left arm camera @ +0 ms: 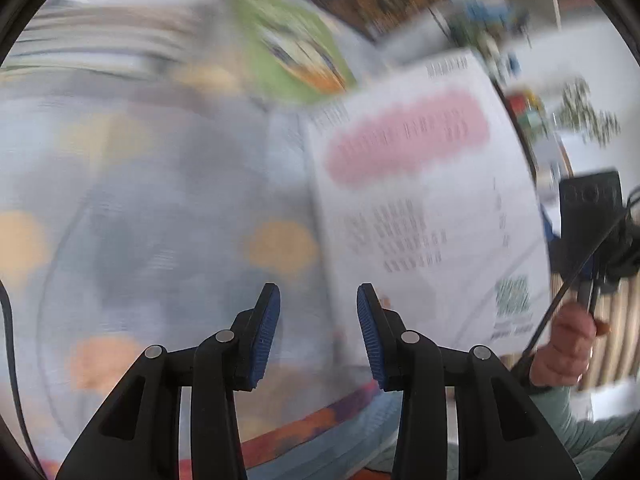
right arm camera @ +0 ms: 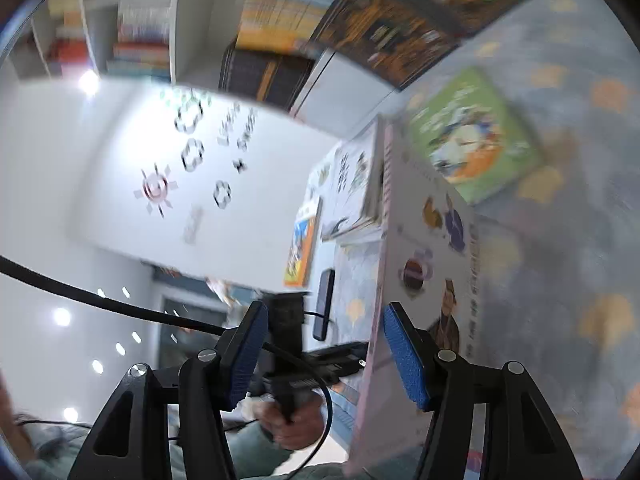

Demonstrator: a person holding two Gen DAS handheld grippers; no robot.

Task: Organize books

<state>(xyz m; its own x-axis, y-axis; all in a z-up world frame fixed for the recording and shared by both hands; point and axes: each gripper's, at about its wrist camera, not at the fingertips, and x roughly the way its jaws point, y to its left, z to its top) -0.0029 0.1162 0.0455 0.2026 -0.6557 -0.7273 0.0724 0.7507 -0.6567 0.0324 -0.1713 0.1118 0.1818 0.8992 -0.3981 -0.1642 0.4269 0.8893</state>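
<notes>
Both views are motion-blurred. A thin white book stands tilted on edge; its back cover with a pink patch fills the right of the left wrist view, and its front cover with cartoon figures shows in the right wrist view. My left gripper is open and empty, its right finger next to the book's lower edge. My right gripper is open, with the book's near edge by its right pad; contact cannot be told. A green picture book lies flat on the cloth, also in the right wrist view.
The surface is a grey cloth with orange spots. Dark-covered books lie at its far side. A bookshelf full of books stands behind. More books and a black phone lie beyond the white book.
</notes>
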